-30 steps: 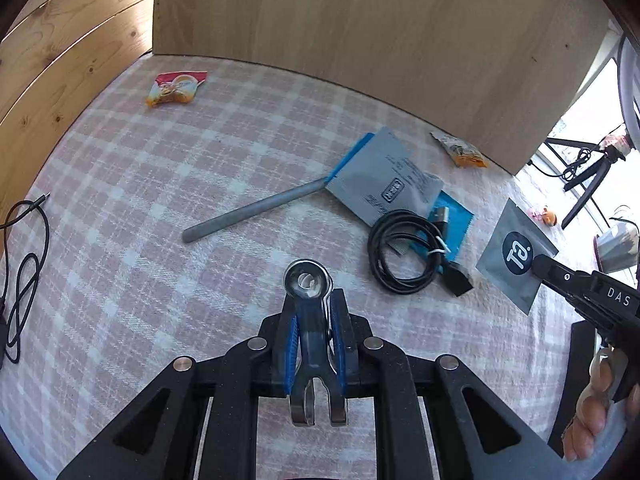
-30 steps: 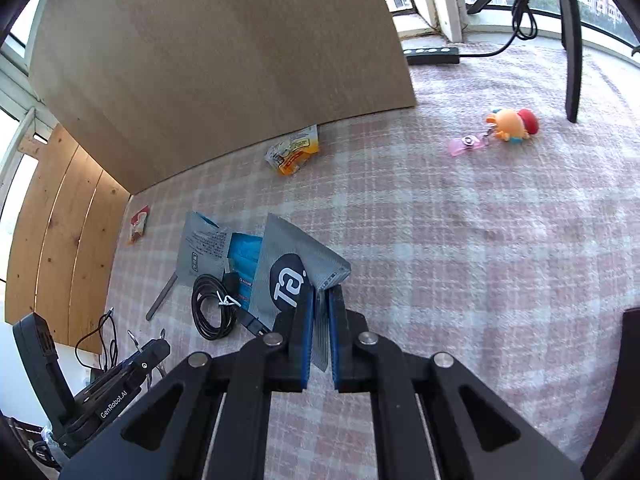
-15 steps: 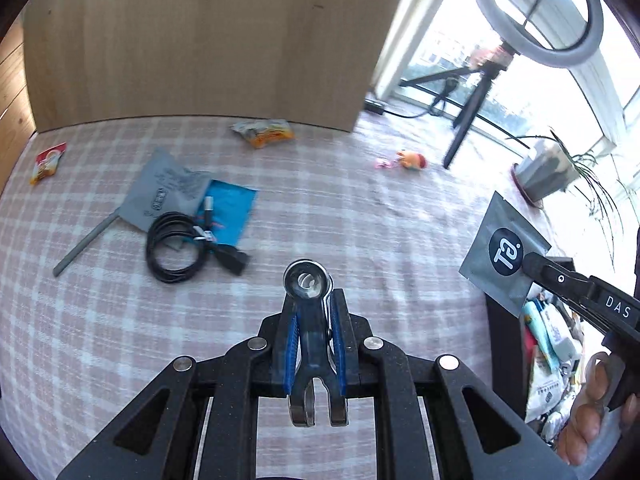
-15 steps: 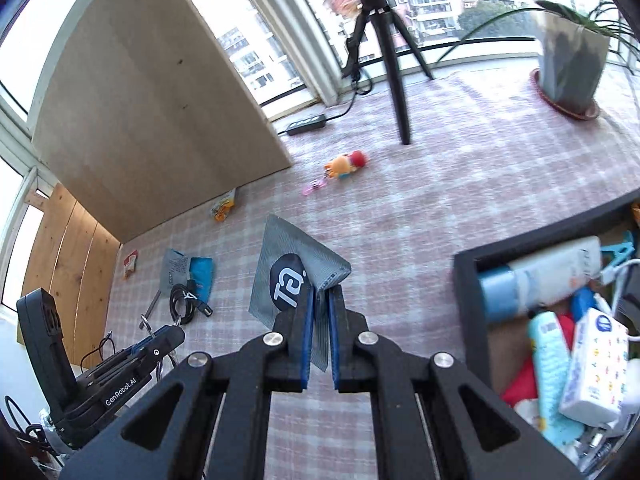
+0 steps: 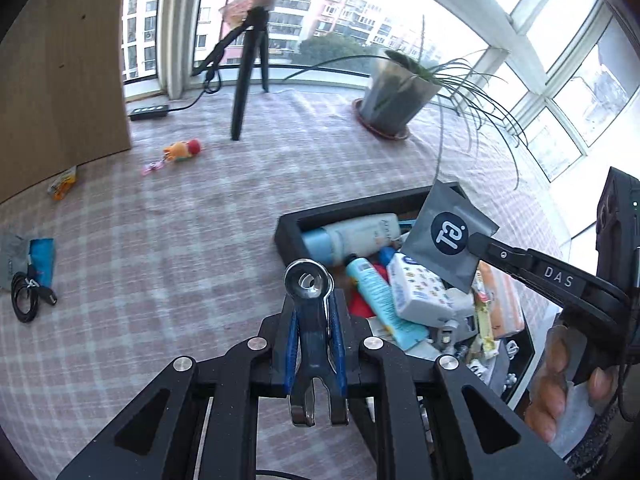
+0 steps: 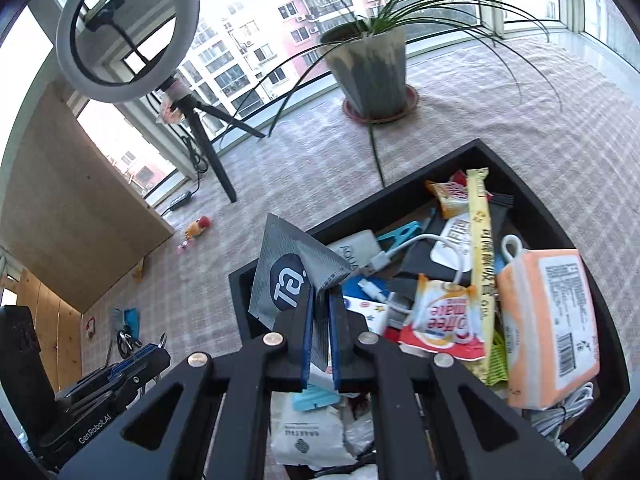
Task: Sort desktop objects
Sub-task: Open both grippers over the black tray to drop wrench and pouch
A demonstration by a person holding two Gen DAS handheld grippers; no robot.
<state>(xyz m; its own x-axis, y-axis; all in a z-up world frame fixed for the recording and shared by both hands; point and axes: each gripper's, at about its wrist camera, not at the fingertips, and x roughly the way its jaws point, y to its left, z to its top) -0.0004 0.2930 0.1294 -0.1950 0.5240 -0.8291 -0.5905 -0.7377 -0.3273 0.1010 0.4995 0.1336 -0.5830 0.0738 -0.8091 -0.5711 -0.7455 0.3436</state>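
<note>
My left gripper [image 5: 314, 300] is shut on a metal tool with a round ring head [image 5: 308, 280], held above the checked cloth just left of the black tray [image 5: 288, 232]. My right gripper [image 6: 320, 300] is shut on a grey foil sachet with a round dark logo [image 6: 288, 280], held over the tray's near left corner [image 6: 240, 280]; the sachet [image 5: 448, 232] and the right gripper [image 5: 476, 242] also show in the left wrist view. The tray holds several packets, bottles and cables.
A potted plant [image 5: 396, 100] and a ring-light tripod [image 5: 248, 80] stand at the back. A small orange toy [image 5: 182, 150], a snack packet [image 5: 64, 182], a black cable coil [image 5: 28, 296] on blue and grey pouches lie on the cloth at left. A wooden board [image 5: 60, 72] stands behind.
Both grippers have swung right, from the cable and pouches to the black tray. The sachet now hangs over the tray. Both grips are unchanged.
</note>
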